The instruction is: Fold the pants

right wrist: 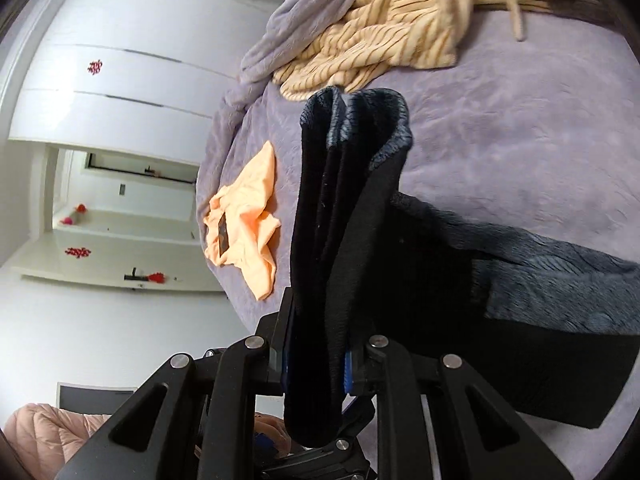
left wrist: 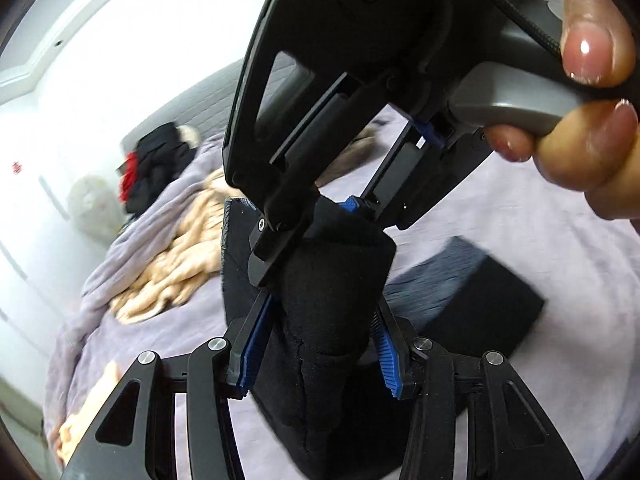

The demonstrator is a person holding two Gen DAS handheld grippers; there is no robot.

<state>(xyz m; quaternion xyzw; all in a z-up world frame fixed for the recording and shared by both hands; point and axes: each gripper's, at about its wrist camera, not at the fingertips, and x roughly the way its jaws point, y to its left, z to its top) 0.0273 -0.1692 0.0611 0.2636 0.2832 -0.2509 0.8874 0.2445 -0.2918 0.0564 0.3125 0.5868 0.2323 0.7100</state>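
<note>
The pants (left wrist: pixel 332 276) are black with a dark fleecy lining and are lifted above a lilac bed. My left gripper (left wrist: pixel 320 344) is shut on a thick bunch of the pants, blue pads pressed on both sides. The right gripper (left wrist: pixel 316 216) faces it closely from above, also clamped on the same bunch, with a hand on its grey trigger. In the right wrist view my right gripper (right wrist: pixel 316 364) is shut on the folded pants (right wrist: pixel 352 200), which stand up past the fingers. The rest of the pants (right wrist: pixel 520 300) trails onto the bed at the right.
A lilac blanket (right wrist: pixel 500 128) covers the bed. A cream striped garment (right wrist: pixel 372 40) lies bunched at its far side, also in the left wrist view (left wrist: pixel 176 256). An orange garment (right wrist: pixel 248 216) lies near the bed edge. White wardrobe doors (right wrist: pixel 100 80) stand beyond. Dark and red clothes (left wrist: pixel 156 164) pile by the headboard.
</note>
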